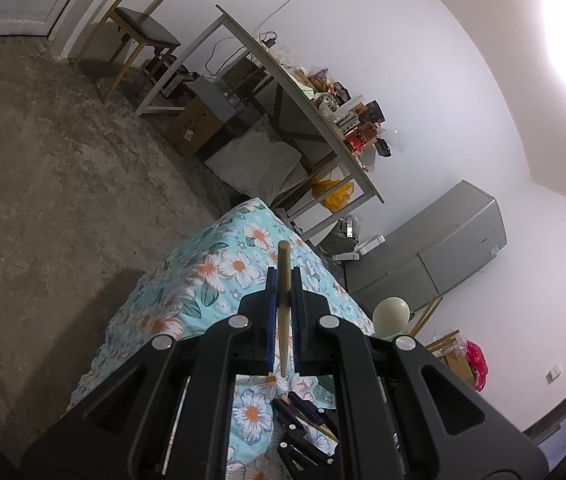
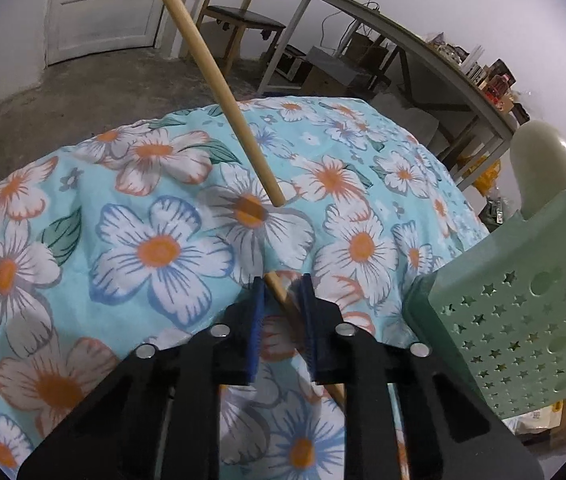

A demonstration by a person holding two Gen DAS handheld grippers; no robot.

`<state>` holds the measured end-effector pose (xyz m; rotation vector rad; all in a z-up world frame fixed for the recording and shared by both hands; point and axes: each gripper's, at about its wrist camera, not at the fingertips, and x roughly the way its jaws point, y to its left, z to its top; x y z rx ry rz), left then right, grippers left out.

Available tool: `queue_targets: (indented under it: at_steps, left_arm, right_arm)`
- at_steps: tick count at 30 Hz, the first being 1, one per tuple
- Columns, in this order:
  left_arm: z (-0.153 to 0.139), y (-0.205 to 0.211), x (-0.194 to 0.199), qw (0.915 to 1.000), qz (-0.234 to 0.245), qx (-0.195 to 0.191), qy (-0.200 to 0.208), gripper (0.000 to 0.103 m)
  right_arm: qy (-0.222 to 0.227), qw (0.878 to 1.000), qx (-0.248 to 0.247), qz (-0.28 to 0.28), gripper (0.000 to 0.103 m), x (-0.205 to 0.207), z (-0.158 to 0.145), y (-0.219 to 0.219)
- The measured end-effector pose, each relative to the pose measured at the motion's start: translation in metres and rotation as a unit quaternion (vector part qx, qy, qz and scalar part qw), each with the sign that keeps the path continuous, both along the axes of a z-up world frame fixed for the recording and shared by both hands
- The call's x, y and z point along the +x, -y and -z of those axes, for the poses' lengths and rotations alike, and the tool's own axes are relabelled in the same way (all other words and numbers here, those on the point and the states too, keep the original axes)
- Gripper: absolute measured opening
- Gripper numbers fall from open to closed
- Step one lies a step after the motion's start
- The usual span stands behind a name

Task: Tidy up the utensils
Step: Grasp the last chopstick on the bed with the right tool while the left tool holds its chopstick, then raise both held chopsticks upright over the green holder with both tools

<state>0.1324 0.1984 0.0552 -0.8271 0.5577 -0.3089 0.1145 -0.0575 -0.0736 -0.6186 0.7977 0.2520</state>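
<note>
Pale wooden stick [image 1: 284, 304] — smooth, round, clamped in left gripper [image 1: 283, 280], right gripper [image 2: 281, 292] pinching another wooden handle [image 2: 279, 292]

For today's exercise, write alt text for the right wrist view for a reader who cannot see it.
The right tongs close on a wooden stick above a floral tablecloth. A second, longer wooden stick slants down from the upper left. A pale green perforated holder stands at the right.
</note>
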Motion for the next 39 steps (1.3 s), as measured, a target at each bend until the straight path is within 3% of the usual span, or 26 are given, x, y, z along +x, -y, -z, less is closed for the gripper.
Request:
queue_targets:
  at_steps: [9, 14, 18, 21, 23, 28, 33, 39]
  left_arm:
    - [-0.011, 0.0, -0.005, 0.9999, -0.007, 0.009, 0.011, 0.005]
    - [-0.021, 0.008, -0.01, 0.9996, -0.002, 0.015, 0.023, 0.005]
    - [-0.032, 0.018, -0.017, 0.9989, 0.009, 0.025, 0.04, 0.005]
    - [-0.04, 0.029, -0.023, 0.9977, 0.02, 0.035, 0.054, 0.005]
    - [-0.046, 0.037, -0.027, 0.9967, 0.032, 0.039, 0.063, 0.005]
    - [-0.066, 0.057, -0.034, 0.9925, 0.065, 0.051, 0.09, 0.005]
    - [-0.092, 0.081, -0.046, 0.9848, 0.102, 0.056, 0.129, 0.005]
    - [-0.13, 0.118, -0.056, 0.9698, 0.153, 0.063, 0.18, 0.005]
  right_arm:
    - [0.049, 0.997, 0.057, 0.012, 0.015, -0.02, -0.041, 0.018]
    - [0.097, 0.987, 0.126, 0.037, 0.012, -0.037, -0.095, 0.054]
    - [0.124, 0.962, 0.231, 0.069, 0.008, -0.049, -0.148, 0.105]
    - [0.143, 0.929, 0.33, 0.091, 0.006, -0.063, -0.184, 0.155]
    - [0.158, 0.912, 0.364, 0.105, 0.006, -0.072, -0.195, 0.18]
    - [0.203, 0.888, 0.391, 0.131, 0.006, -0.103, -0.212, 0.216]
    - [0.224, 0.876, 0.404, 0.14, 0.006, -0.123, -0.216, 0.234]
    - [0.25, 0.86, 0.417, 0.154, 0.006, -0.146, -0.214, 0.254]
